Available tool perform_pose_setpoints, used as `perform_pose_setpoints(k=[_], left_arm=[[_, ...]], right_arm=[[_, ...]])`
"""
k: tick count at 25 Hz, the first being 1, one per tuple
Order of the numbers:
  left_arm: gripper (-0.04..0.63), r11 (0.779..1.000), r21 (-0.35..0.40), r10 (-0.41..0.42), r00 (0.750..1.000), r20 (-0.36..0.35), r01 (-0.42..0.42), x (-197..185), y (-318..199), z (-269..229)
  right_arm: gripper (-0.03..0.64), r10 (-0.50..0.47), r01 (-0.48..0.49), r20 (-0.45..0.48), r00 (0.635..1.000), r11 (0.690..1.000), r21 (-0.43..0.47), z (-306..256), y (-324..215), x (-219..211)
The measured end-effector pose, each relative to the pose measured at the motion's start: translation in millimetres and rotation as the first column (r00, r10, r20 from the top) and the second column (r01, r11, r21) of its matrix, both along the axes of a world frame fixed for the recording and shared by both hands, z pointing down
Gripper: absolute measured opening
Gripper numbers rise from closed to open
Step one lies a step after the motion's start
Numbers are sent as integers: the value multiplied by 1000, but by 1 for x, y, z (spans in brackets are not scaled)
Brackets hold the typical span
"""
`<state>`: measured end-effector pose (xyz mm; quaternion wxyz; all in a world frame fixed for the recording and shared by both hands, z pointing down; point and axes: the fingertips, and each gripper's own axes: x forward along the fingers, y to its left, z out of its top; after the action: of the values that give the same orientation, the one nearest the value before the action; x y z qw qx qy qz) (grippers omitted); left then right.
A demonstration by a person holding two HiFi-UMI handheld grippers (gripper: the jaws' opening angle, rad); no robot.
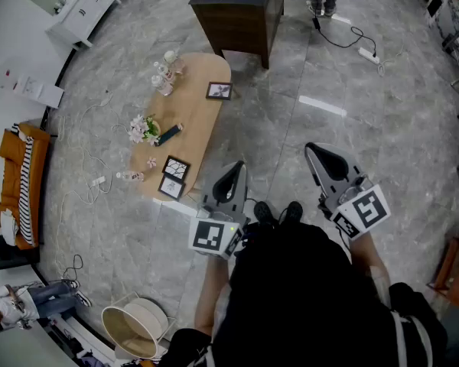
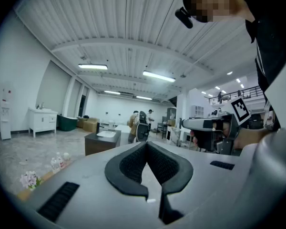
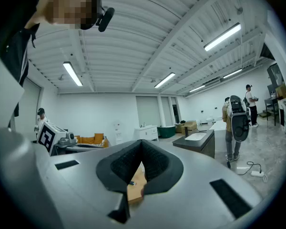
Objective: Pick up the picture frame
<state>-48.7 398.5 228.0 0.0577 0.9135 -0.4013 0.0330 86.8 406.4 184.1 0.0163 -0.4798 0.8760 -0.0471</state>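
Note:
A long wooden table (image 1: 203,125) stands on the grey floor ahead and to the left of me. Three dark picture frames lie on it: one (image 1: 219,91) near its far end, and two side by side (image 1: 176,167) (image 1: 170,186) at its near end. My left gripper (image 1: 235,168) hovers just right of the table's near end, shut and empty. My right gripper (image 1: 315,151) is held further right over bare floor, also shut and empty. In the left gripper view the left gripper (image 2: 146,144) has its pads meeting at the tip. In the right gripper view the right gripper (image 3: 141,143) shows the table (image 3: 136,187) below its tips.
On the table are pink flowers (image 1: 143,128), small bottles (image 1: 166,71) and a dark flat object (image 1: 168,134). A dark sink cabinet (image 1: 241,10) stands beyond it. A white cabinet (image 1: 84,6), an orange sofa (image 1: 19,178), a round basket (image 1: 138,326) and floor cables (image 1: 356,40) ring the room.

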Motion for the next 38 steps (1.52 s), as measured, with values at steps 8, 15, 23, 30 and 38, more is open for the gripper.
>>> perform_pose_setpoints(k=[8, 15, 23, 30, 38], left_arm=[[12, 1000, 2, 26, 1000, -14, -26, -13, -9, -5], [12, 999, -11, 42, 998, -38, -42, -31, -28, 6], [12, 996, -75, 47, 997, -64, -51, -34, -65, 25], [12, 997, -78, 0, 998, -63, -5, -9, -127, 30], [12, 994, -81, -77, 996, -33, 74, 51, -206, 22]], right_arm=[[12, 10, -10, -15, 1000, 1000, -4, -3, -8, -17], [12, 23, -23, 20, 1000, 999, -34, 12, -27, -38], [12, 66, -62, 38, 997, 995, -82, 30, -55, -36], [12, 29, -25, 58, 998, 997, -69, 36, -123, -10], [12, -77, 79, 61, 995, 996, -41, 25, -213, 44]])
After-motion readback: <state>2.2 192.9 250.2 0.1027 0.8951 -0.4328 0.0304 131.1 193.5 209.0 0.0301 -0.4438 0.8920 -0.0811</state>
